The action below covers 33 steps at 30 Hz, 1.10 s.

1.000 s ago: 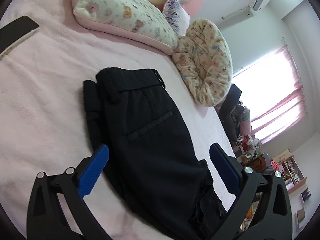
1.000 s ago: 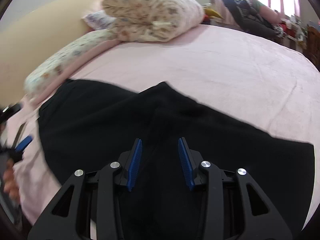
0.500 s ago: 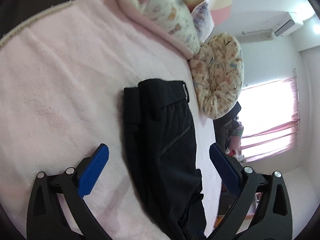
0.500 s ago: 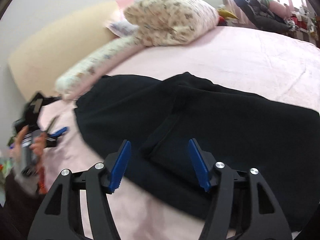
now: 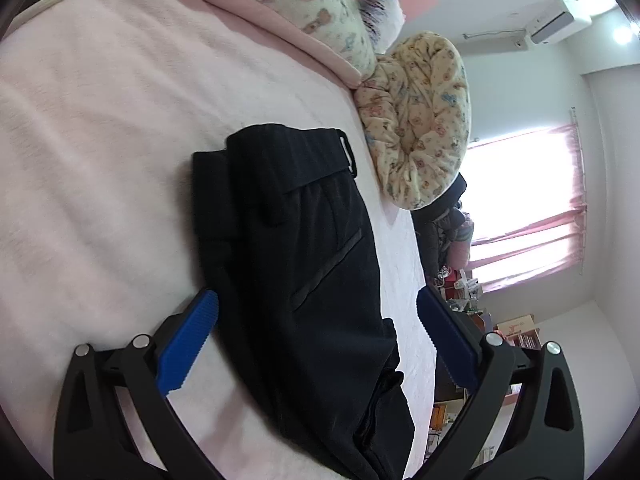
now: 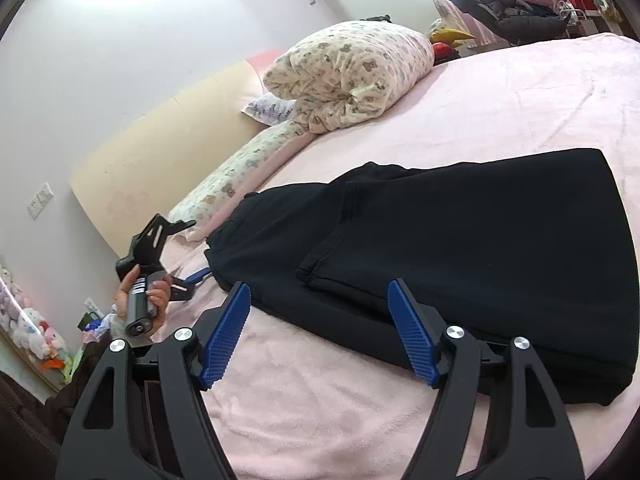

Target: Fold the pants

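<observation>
Right gripper (image 6: 318, 330) has pulled back off the pants (image 6: 460, 240) since a second ago, now over bare bed (image 6: 320, 408) at their near edge; jaws opening, nothing between them. Hand (image 6: 138, 300) at far left of the right view holds the left gripper (image 5: 316, 344). Its jaws spread wide, straddling the pants' leg end, not pressing. Pants lie folded flat on the pink bed, waistband toward the pillow (image 5: 296, 12). Rolled quilt (image 5: 424, 120) just beyond.

The pants (image 6: 460, 240) are plain black on a pale pink bed (image 6: 520, 100). Beyond the pants, a cream quilt (image 6: 352, 72) carries small bear prints. Pink curtains (image 5: 532, 236).
</observation>
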### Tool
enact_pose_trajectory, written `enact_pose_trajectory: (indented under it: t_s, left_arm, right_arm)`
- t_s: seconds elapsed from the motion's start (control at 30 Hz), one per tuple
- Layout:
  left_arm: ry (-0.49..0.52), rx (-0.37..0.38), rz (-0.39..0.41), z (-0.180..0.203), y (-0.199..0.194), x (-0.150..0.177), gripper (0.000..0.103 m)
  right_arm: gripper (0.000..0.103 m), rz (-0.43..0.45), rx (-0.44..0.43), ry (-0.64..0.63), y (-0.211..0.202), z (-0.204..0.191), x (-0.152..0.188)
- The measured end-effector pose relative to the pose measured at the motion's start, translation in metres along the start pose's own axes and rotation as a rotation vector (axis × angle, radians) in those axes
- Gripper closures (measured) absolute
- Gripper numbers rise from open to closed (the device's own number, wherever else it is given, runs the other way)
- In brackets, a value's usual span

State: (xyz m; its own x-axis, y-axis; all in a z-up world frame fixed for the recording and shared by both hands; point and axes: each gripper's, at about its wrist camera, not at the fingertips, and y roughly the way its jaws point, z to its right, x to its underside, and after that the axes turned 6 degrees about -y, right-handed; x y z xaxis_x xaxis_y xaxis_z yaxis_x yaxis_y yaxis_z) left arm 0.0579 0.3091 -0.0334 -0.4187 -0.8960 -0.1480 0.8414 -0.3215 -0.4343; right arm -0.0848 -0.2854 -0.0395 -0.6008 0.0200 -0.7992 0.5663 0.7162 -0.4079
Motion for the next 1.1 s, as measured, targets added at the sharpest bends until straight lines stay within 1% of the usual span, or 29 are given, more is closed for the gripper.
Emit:
enact_pose_trajectory:
  t_s: [0.03, 0.1, 0.13, 0.23, 0.33, 0.37, 0.4, 0.47, 0.53, 0.6, 0.63, 0.67, 0.73, 0.77, 0.83, 0.93, 0.97, 1.0, 1.03, 1.07, 1.1]
  left_arm:
    - [0.01, 0.009, -0.003, 0.001, 0.002, 0.0, 0.004]
    - [0.03, 0.056, -0.006, 0.002, 0.005, -0.001, 0.004]
    - [0.033, 0.057, -0.01, 0.002, 0.006, -0.001, 0.004]
    - [0.036, 0.026, -0.006, 0.002, 0.007, 0.0, 0.005]
    - [0.027, -0.047, -0.01, 0.002, 0.008, 0.002, 0.014]
    - [0.019, -0.109, -0.012, 0.001, 0.003, 0.005, 0.016]
    - [0.016, -0.144, -0.017, 0.001, 0.0, 0.008, 0.015]
    - [0.015, -0.158, -0.004, 0.002, -0.006, 0.012, 0.011]
    - [0.006, -0.189, 0.01, 0.002, -0.004, 0.007, 0.01]
    - [-0.001, -0.209, 0.004, 0.003, 0.006, 0.004, 0.002]
    - [0.008, -0.228, 0.001, 0.006, 0.011, 0.003, 0.002]
    - [0.029, -0.263, -0.006, 0.01, 0.018, 0.004, 0.002]
    - [0.069, -0.282, -0.024, 0.016, 0.031, 0.005, 0.002]
    - [0.086, -0.277, -0.035, 0.019, 0.037, 0.005, 0.002]
    - [0.097, -0.215, -0.065, 0.021, 0.044, 0.003, 0.002]
    - [0.063, -0.138, -0.072, 0.015, 0.045, -0.001, 0.003]
    - [0.05, -0.107, -0.066, 0.013, 0.042, -0.002, 0.006]
    - [0.036, -0.101, -0.067, 0.01, 0.04, -0.003, 0.019]
    - [0.018, -0.107, -0.064, 0.007, 0.04, -0.004, 0.029]
    - [-0.015, -0.115, -0.061, -0.001, 0.038, -0.006, 0.045]
    - [-0.036, -0.116, -0.06, -0.006, 0.038, -0.007, 0.057]
  right_arm:
    - [0.03, 0.004, -0.003, -0.001, -0.001, 0.001, 0.0]
    - [0.03, 0.01, -0.019, 0.007, -0.003, 0.003, 0.001]
    - [0.03, 0.007, -0.027, 0.018, -0.004, 0.005, 0.002]
    - [0.03, 0.0, -0.036, 0.023, -0.004, 0.007, 0.003]
    - [0.029, 0.003, -0.032, 0.017, -0.005, 0.005, 0.003]
    - [0.029, 0.003, -0.034, 0.02, -0.004, 0.005, 0.002]
    - [0.029, 0.003, -0.038, 0.022, -0.004, 0.004, 0.002]
    - [0.028, 0.001, -0.04, 0.019, -0.003, 0.004, 0.002]
    - [0.028, -0.007, -0.038, 0.025, -0.001, 0.006, 0.003]
    - [0.028, -0.016, -0.044, 0.041, 0.002, 0.009, 0.005]
    - [0.028, -0.022, -0.043, 0.049, 0.004, 0.01, 0.006]
    - [0.028, -0.026, -0.042, 0.053, 0.005, 0.011, 0.006]
    - [0.028, -0.024, -0.041, 0.055, 0.005, 0.012, 0.006]
    - [0.028, -0.023, -0.043, 0.056, 0.004, 0.011, 0.007]
    - [0.028, -0.022, -0.046, 0.058, 0.004, 0.012, 0.007]
    - [0.028, -0.032, -0.048, 0.06, 0.007, 0.014, 0.01]
    - [0.028, -0.036, -0.047, 0.06, 0.008, 0.014, 0.01]
    - [0.028, -0.041, -0.049, 0.061, 0.009, 0.015, 0.011]
    - [0.028, -0.045, -0.05, 0.065, 0.011, 0.016, 0.011]
    - [0.028, -0.048, -0.053, 0.069, 0.012, 0.016, 0.011]
    - [0.028, -0.05, -0.056, 0.07, 0.013, 0.016, 0.011]
